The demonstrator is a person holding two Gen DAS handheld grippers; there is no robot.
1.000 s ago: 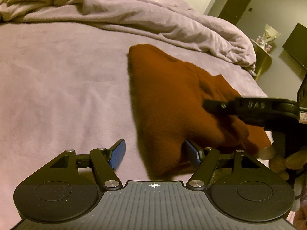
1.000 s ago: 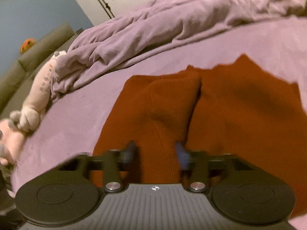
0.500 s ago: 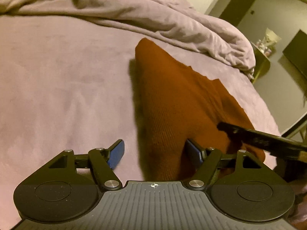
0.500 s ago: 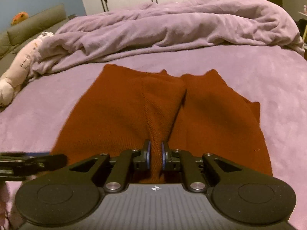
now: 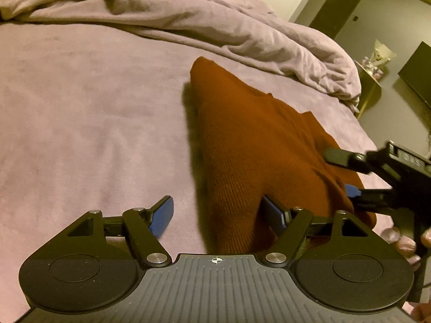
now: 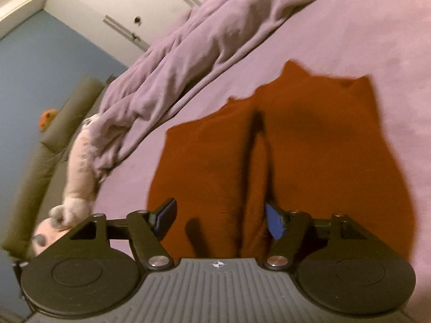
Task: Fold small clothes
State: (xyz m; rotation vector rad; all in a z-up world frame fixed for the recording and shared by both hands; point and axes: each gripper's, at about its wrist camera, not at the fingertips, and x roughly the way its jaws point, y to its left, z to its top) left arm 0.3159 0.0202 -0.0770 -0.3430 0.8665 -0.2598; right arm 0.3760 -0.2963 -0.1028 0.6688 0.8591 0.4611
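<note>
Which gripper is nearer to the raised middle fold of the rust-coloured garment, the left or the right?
Right. The right gripper stands open astride the raised fold, jaws just opened. The left gripper sits open at the rust-coloured garment's outer side edge.

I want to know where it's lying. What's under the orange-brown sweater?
The brown sweater lies flat on the purple bed cover, which shows all around it. What sits directly beneath the knit is covered.

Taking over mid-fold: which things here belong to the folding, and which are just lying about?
For the job:
- rust sweater
- left gripper, open
- right gripper, open, jaws just opened

Lying about:
- rumpled blanket
- stuffed toy
</note>
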